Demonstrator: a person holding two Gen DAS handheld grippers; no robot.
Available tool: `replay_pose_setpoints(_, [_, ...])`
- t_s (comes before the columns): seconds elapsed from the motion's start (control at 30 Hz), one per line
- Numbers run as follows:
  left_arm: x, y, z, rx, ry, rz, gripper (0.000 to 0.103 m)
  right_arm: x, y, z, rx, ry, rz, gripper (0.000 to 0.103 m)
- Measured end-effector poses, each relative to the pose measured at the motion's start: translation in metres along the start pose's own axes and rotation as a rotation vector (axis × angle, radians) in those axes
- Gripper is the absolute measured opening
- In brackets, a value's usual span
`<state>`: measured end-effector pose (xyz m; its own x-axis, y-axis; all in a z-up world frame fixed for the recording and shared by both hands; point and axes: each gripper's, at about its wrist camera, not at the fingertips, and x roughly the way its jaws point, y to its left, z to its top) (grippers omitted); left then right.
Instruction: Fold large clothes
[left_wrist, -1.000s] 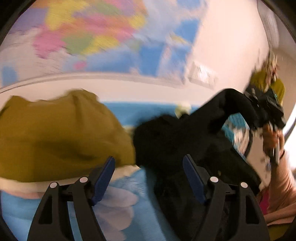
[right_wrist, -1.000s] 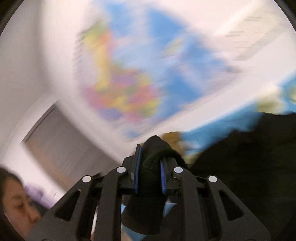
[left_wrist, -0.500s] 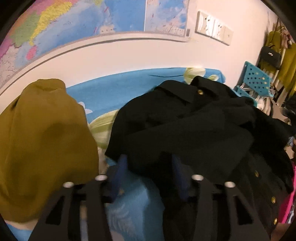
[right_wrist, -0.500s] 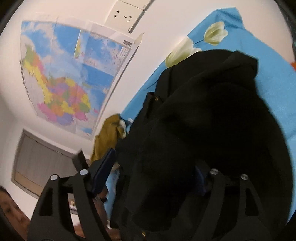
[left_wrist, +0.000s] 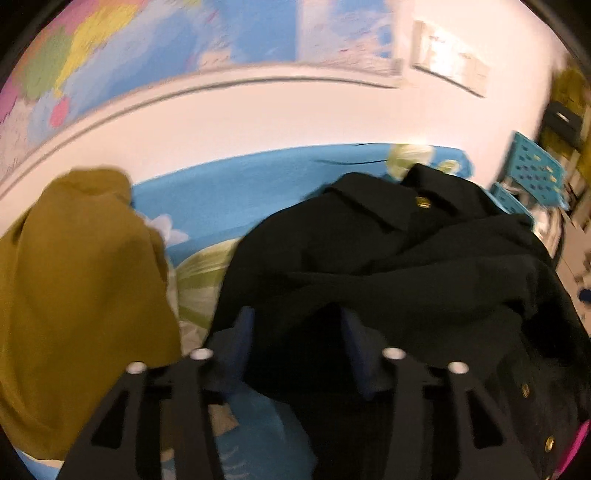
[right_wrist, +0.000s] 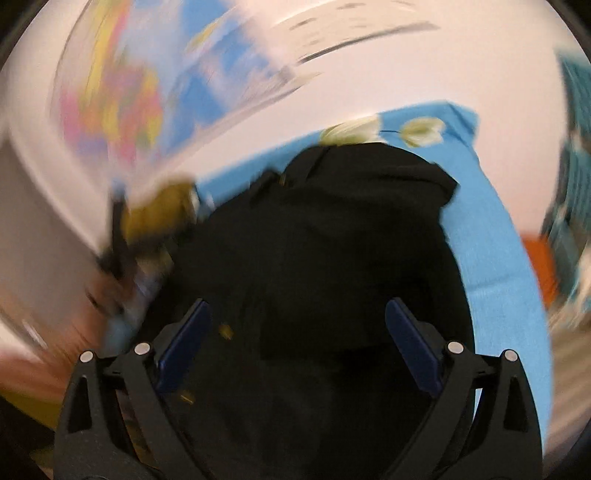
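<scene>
1. Two garments lie on a blue flowered sheet (left_wrist: 236, 184): a black coat (left_wrist: 406, 266) with gold buttons, and an olive-yellow garment (left_wrist: 74, 295) well to its left, near the wall.
2. Black coat fabric is bunched and rumpled, its collar toward the wall with the map (left_wrist: 166, 48).
3. Left gripper (left_wrist: 295, 343) has its jaws opening; a fold of the coat sits between the blue pads, though blur hides whether they press on it.
4. Right gripper (right_wrist: 297, 343) has its jaws spreading wide, nearly fully apart; the coat lies under and between them, untouched by either pad.
5. Turquoise perforated crates (left_wrist: 532, 173) stand past the sheet's far right end.
6. Right wrist view is heavily smeared; part of the person shows dimly at its left edge.
</scene>
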<state>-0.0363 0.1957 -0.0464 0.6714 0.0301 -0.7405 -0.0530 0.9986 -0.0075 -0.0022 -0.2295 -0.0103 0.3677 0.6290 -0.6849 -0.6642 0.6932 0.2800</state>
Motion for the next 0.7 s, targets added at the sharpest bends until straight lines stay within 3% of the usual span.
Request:
replay_pose_setpoints(0.07, [0.0, -0.013, -0.003, 0.059, 0.003, 0.012, 0.061, 0.022, 0.027, -0.006, -0.214, 0.066, -0.103, 0.088])
replay_pose_setpoints(0.13, [0.006, -0.022, -0.004, 0.097, 0.018, 0.058, 0.061, 0.04, 0.032, -0.009, -0.301, 0.121, -0.177, 0.072])
replay_pose_setpoints(0.2, [0.012, -0.019, 0.0, 0.065, 0.035, 0.066, 0.059, 0.05, 0.02, -0.003, -0.264, 0.155, -0.16, 0.03])
replay_pose_setpoints(0.27, [0.016, -0.01, 0.006, 0.008, 0.04, 0.065, 0.048, 0.042, 0.005, 0.012, -0.184, 0.112, -0.071, 0.01])
replay_pose_setpoints(0.4, [0.02, 0.0, 0.016, -0.052, 0.049, 0.05, 0.04, 0.017, -0.041, 0.053, 0.039, -0.027, 0.089, 0.007])
replay_pose_setpoints(0.5, [0.029, 0.002, 0.021, -0.079, 0.068, 0.074, 0.039, 0.023, -0.093, 0.078, 0.264, -0.086, 0.128, 0.012])
replay_pose_setpoints(0.53, [0.032, 0.002, 0.022, -0.086, 0.068, 0.084, 0.039, 0.031, -0.109, 0.082, 0.325, -0.082, 0.12, 0.017])
replay_pose_setpoints(0.57, [0.034, 0.001, 0.022, -0.085, 0.066, 0.094, 0.039, 0.038, -0.121, 0.083, 0.376, -0.068, 0.088, 0.034])
replay_pose_setpoints(0.6, [0.035, 0.001, 0.022, -0.086, 0.064, 0.105, 0.039, 0.045, -0.132, 0.083, 0.41, -0.051, 0.058, 0.041])
replay_pose_setpoints(0.63, [0.036, 0.002, 0.023, -0.09, 0.062, 0.11, 0.039, 0.047, -0.136, 0.082, 0.425, -0.051, 0.057, 0.045])
replay_pose_setpoints(0.67, [0.036, 0.002, 0.023, -0.09, 0.06, 0.118, 0.039, 0.045, -0.137, 0.08, 0.432, -0.058, 0.057, 0.06])
replay_pose_setpoints(0.7, [0.035, 0.003, 0.023, -0.087, 0.058, 0.13, 0.039, 0.04, -0.135, 0.077, 0.423, -0.082, 0.059, 0.065])
